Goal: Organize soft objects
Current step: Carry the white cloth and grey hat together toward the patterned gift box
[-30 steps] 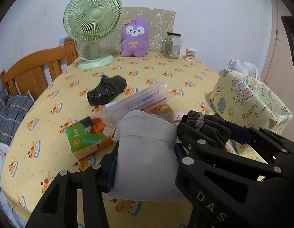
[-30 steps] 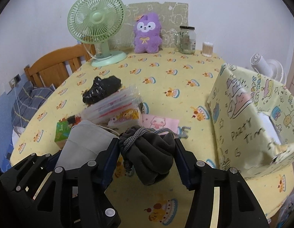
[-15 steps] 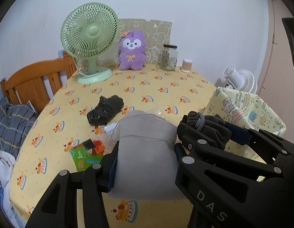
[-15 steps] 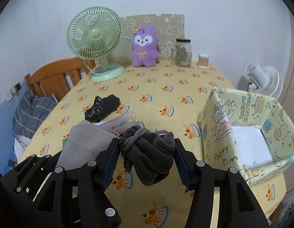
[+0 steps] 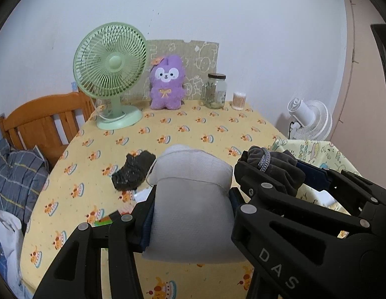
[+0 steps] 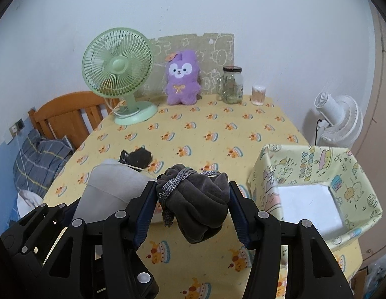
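Observation:
My left gripper [image 5: 191, 199] is shut on a light grey soft pouch [image 5: 193, 199] and holds it above the table. My right gripper [image 6: 193, 194] is shut on a dark grey drawstring bag [image 6: 200, 204], held just right of the pouch, which also shows in the right wrist view [image 6: 110, 186]. The bag also shows in the left wrist view [image 5: 275, 169]. A yellow patterned box [image 6: 305, 172] with a white bottom stands open at the right. A black soft bundle [image 5: 133, 172] lies on the yellow tablecloth [image 6: 205, 129]. A purple plush toy [image 6: 181, 78] sits at the back.
A green desk fan [image 6: 118, 69], a glass jar [image 6: 231, 84] and a cotton-swab tub [image 6: 258, 95] stand along the back edge. A wooden headboard [image 5: 43, 122] and blue plaid bedding [image 5: 16, 174] lie left. A white floor fan [image 6: 340, 122] stands right.
Both grippers have risen and pulled back with their loads; the table looks farther and the box's inside now shows. The packets under the pouch are mostly hidden.

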Available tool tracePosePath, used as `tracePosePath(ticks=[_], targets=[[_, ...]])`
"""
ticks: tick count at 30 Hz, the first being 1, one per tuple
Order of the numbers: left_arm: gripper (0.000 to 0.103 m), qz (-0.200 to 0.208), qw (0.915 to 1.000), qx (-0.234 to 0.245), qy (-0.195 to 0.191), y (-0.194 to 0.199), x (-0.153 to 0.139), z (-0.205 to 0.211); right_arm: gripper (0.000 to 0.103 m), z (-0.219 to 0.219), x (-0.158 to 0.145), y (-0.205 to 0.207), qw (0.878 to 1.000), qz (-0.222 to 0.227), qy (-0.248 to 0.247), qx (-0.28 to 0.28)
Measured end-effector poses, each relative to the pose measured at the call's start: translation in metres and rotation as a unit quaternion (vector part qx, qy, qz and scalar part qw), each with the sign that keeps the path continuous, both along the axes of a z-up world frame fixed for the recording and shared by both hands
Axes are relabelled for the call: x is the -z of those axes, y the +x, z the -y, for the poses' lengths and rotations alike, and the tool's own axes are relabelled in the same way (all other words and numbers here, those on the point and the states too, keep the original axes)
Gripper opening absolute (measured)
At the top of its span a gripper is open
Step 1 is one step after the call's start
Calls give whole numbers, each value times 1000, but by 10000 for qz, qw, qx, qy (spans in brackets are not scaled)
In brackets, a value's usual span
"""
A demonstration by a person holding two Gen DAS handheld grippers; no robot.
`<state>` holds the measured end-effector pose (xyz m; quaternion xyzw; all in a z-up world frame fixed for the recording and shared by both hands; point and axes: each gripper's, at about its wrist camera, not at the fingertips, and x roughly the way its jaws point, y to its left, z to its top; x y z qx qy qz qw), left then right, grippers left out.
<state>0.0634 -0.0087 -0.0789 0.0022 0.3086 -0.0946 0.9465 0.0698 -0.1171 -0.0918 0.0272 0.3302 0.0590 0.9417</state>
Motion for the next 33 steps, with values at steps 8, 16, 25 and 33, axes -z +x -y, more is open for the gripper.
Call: tracePosePath(ticks=[8, 16, 25, 33], targets=[[55, 159, 9999, 6, 9, 2, -14, 5, 59, 8, -15, 0, 9998, 175, 24, 47], [55, 199, 9998, -6, 34, 3, -20, 15, 59, 15, -23, 4, 9997, 218, -47, 65], [55, 258, 9995, 125, 128, 5, -25, 38, 59, 37, -27, 5, 9995, 277, -34, 134], [55, 299, 9989, 300, 203, 8, -30, 61, 59, 61, -30, 7, 9991, 337, -13, 244]])
